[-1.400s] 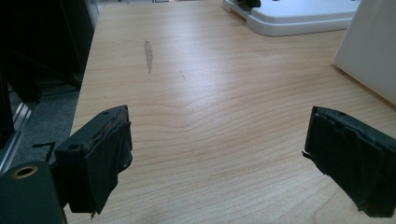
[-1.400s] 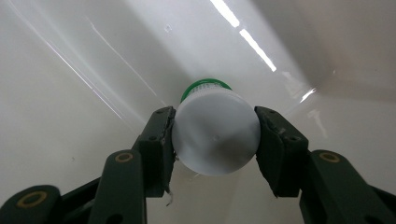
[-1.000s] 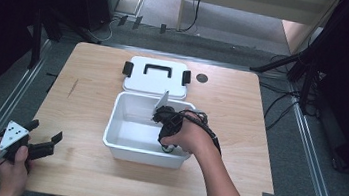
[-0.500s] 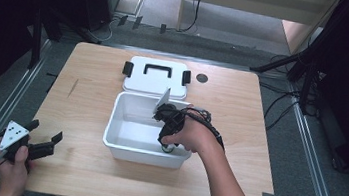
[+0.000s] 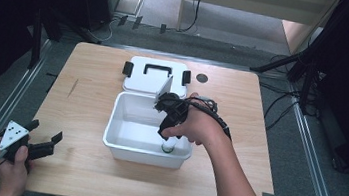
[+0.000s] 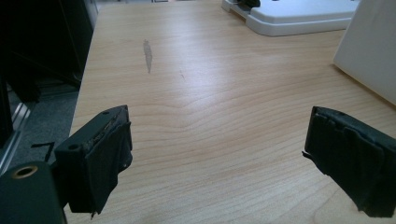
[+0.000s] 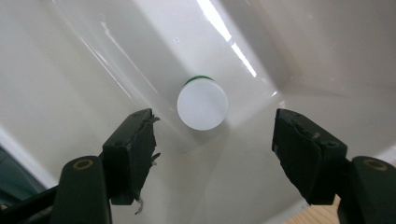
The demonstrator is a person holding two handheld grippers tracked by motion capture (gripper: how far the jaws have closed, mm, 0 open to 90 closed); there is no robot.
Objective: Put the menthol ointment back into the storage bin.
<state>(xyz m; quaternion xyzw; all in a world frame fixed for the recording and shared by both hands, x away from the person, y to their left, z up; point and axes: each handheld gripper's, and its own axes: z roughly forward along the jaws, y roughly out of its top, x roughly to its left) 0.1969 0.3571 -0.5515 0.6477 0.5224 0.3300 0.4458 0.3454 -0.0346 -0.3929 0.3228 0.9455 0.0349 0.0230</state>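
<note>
A white plastic box stands in the middle of the wooden table, its lid lying flat just behind it. In the box's near right corner stands a small green bottle with a white cap. My right gripper hangs over that corner, pointing down, open, its jaws wide on either side of the cap and above it. At the table's near left corner my left gripper is held open over bare wood, holding nothing.
A round dark hole marks the table top to the right of the lid. A grey scuff marks the wood on the left half. Black stands and cables crowd the floor around the table.
The right hand has shifted slightly toward the box's near right corner, over the bottle. The left gripper has barely moved.
</note>
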